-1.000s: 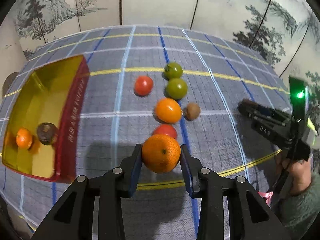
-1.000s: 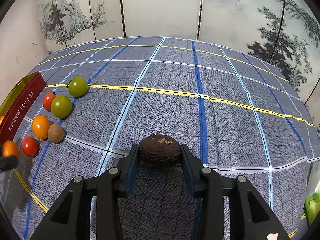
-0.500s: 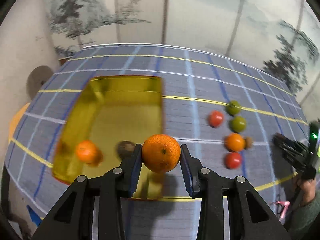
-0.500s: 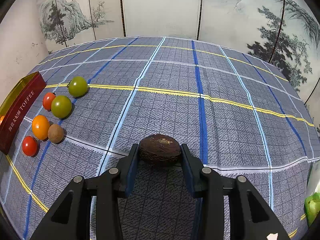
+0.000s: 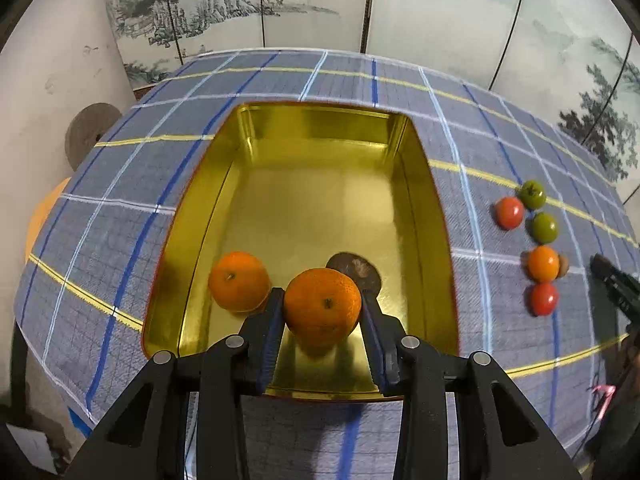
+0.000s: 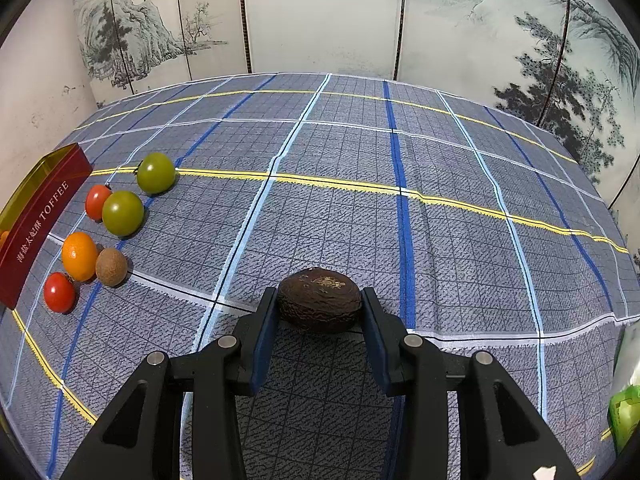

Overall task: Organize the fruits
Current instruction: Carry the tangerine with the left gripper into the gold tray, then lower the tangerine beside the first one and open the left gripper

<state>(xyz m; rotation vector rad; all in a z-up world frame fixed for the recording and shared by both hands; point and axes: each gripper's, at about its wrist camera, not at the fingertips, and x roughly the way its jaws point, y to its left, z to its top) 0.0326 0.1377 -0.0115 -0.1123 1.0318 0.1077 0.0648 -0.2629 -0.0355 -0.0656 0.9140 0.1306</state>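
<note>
My left gripper (image 5: 322, 312) is shut on an orange mandarin (image 5: 322, 304), held above the near end of a gold tin box (image 5: 312, 120). Inside the tin lie another mandarin (image 5: 239, 281) and a dark brown wrinkled fruit (image 5: 356, 270), partly hidden behind the held one. My right gripper (image 6: 320, 308) is shut on a dark brown wrinkled fruit (image 6: 319, 298) over the checked cloth. To its left lie two green tomatoes (image 6: 156, 172), two red tomatoes (image 6: 59, 292), an orange fruit (image 6: 79, 256) and a small brown fruit (image 6: 111, 266), beside the tin's red side (image 6: 40, 216).
The checked cloth (image 6: 360, 160) covers the table, with a painted folding screen behind it. The loose fruits (image 5: 542, 264) sit right of the tin in the left wrist view, where the right gripper's tip (image 5: 612, 280) shows at the edge. A green packet (image 6: 624, 412) lies at far right.
My left gripper has carried the mandarin leftward from above the loose fruits to over the tin, which now fills the middle of its view. The right gripper and its brown fruit stayed still.
</note>
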